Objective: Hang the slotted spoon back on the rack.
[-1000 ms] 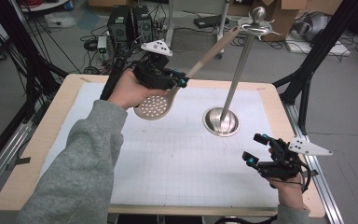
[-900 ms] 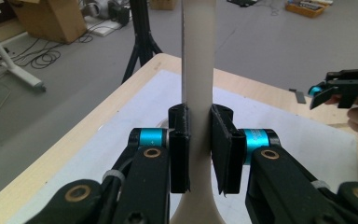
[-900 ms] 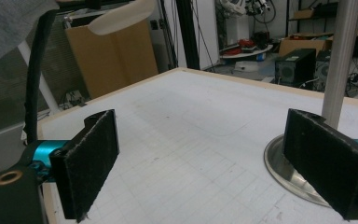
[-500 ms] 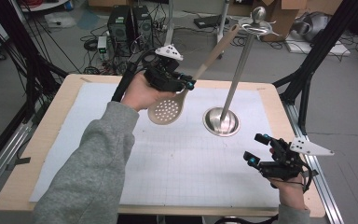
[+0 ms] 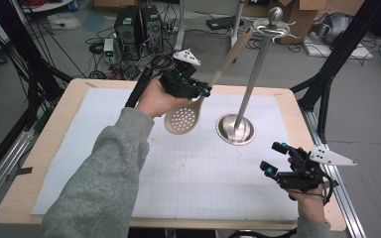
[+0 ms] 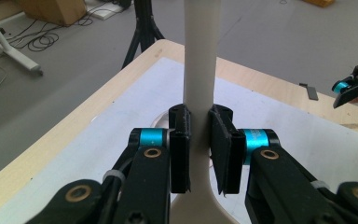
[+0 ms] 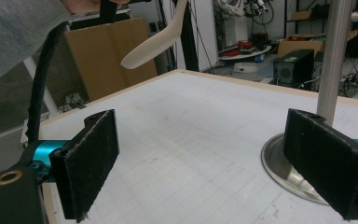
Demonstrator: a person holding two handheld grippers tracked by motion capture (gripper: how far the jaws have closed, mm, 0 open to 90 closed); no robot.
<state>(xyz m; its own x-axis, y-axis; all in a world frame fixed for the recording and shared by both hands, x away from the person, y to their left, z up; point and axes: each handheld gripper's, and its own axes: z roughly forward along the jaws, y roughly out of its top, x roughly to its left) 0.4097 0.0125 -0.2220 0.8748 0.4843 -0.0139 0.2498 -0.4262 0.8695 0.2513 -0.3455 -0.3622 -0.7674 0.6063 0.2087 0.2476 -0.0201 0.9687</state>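
Left claw (image 5: pixel 204 92), pinching the slotted spoon (image 5: pixel 183 119) mid-handle, carries it toward the hanging stand (image 5: pixel 236 128); next, hooking it up top.

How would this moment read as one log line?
left hand-held gripper: shut on spoon, lifted | right hand-held gripper: open, idle | stand: on table

On the surface (image 5: pixel 104 148), the metal stand (image 5: pixel 235 129) sits right of centre toward the far side. The slotted spoon (image 5: pixel 183 119) hangs above the surface just left of the stand, clamped in the left hand-held gripper (image 5: pixel 206 91). The right hand-held gripper (image 5: pixel 273 158) hovers near the front right corner, well apart from both.
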